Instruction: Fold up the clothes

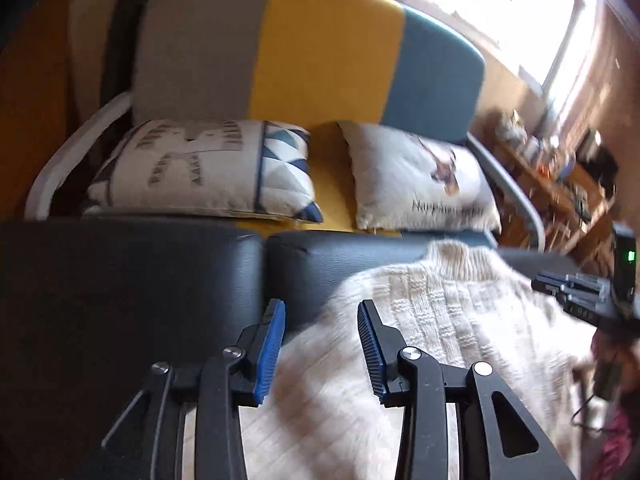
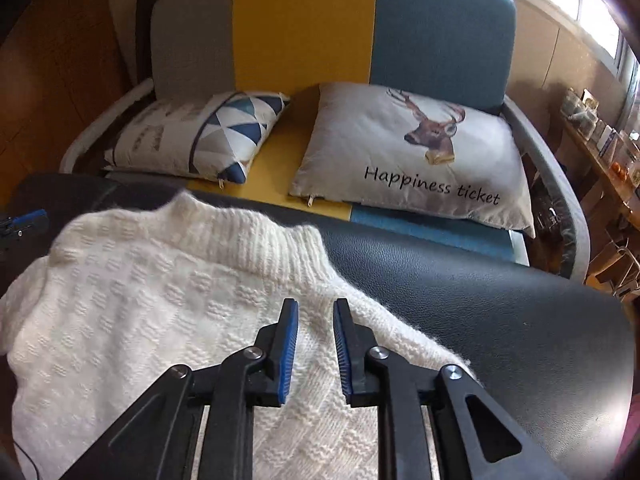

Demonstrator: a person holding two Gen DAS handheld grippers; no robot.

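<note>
Behind the black padded table (image 2: 500,300), a sofa (image 2: 440,32) holds two cushions. Cream knitted sweater (image 2: 140,300) lies flat, collar at twelve o'clock. Left gripper (image 1: 322,312) hovers open over its edge; right gripper (image 2: 316,312), jaws parted and empty, hovers near the shoulder, likely readying a fold.

So there's one white sweater (image 2: 140,312), two cushions (image 2: 416,156) (image 2: 200,136), one sofa (image 2: 440,32) and two grippers (image 1: 322,350) (image 2: 316,346).
</note>
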